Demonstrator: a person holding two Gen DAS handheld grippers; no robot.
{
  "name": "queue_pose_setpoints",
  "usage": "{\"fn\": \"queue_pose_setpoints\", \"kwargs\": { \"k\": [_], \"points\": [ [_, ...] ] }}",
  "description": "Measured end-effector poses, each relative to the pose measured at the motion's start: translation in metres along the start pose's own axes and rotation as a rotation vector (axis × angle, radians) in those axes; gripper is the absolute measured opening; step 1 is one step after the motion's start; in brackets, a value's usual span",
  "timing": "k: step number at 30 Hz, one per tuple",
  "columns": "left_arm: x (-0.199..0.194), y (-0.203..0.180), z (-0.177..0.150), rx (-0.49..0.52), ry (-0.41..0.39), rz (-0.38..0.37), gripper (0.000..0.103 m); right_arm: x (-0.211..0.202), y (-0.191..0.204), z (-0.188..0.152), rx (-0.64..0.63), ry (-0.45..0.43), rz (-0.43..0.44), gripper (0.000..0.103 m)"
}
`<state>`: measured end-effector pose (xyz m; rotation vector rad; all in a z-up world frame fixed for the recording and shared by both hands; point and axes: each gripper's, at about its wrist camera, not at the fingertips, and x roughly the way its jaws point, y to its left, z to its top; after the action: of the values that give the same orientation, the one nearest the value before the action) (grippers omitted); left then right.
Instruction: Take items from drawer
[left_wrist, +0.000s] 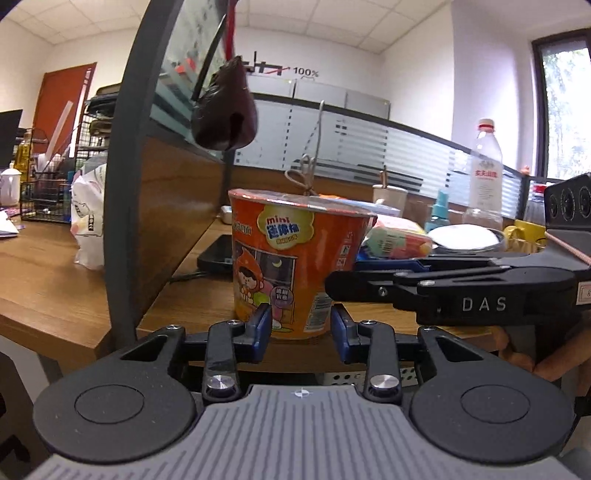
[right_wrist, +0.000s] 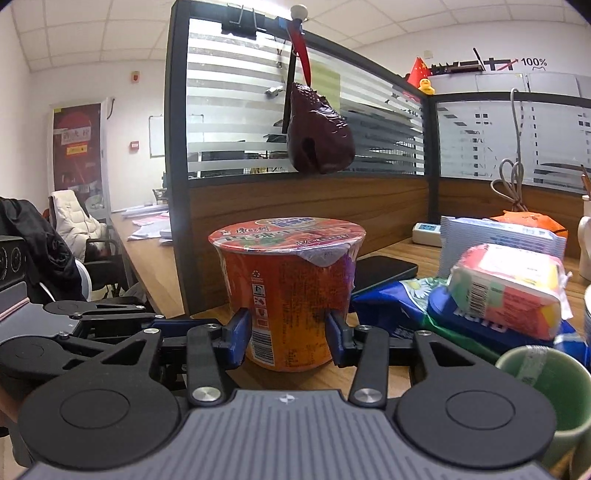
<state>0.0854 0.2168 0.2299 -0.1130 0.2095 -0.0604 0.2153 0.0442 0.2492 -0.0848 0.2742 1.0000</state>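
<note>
An orange instant noodle cup (left_wrist: 295, 266) stands upright on the wooden desk (left_wrist: 207, 310). It also shows in the right wrist view (right_wrist: 288, 295). My left gripper (left_wrist: 301, 328) is open, its blue pads (left_wrist: 260, 326) on either side of the cup's base with small gaps. My right gripper (right_wrist: 288, 334) has its blue pads (right_wrist: 238, 332) against the cup's lower sides, shut on it. The right gripper's black body (left_wrist: 461, 291) reaches in from the right in the left wrist view. No drawer is in view.
A dark red pouch (right_wrist: 317, 133) hangs from the partition (right_wrist: 177, 147) above the cup. A black phone (right_wrist: 384, 269), snack packs (right_wrist: 509, 288), a green cup (right_wrist: 535, 398), a water bottle (left_wrist: 484, 173) and a power strip (right_wrist: 426, 232) crowd the desk to the right.
</note>
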Motion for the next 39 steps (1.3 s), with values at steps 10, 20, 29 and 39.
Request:
{"fn": "queue_pose_setpoints", "kwargs": {
  "k": [10,20,29,39],
  "points": [
    [-0.008,0.001,0.005,0.000,-0.002,0.027,0.038,-0.008,0.008,0.005,-0.005,-0.005,0.006,0.053],
    [-0.031,-0.015,0.000,0.004,0.007,0.015,0.062,-0.055,0.016,-0.004,-0.003,-0.002,-0.017,0.068],
    [-0.056,-0.039,-0.019,0.021,0.024,-0.028,0.082,-0.103,0.018,-0.036,-0.034,0.020,-0.034,0.087],
    [-0.081,-0.072,-0.053,0.012,0.041,-0.051,0.099,-0.148,0.021,-0.078,-0.060,0.064,-0.072,0.100]
  ]
}}
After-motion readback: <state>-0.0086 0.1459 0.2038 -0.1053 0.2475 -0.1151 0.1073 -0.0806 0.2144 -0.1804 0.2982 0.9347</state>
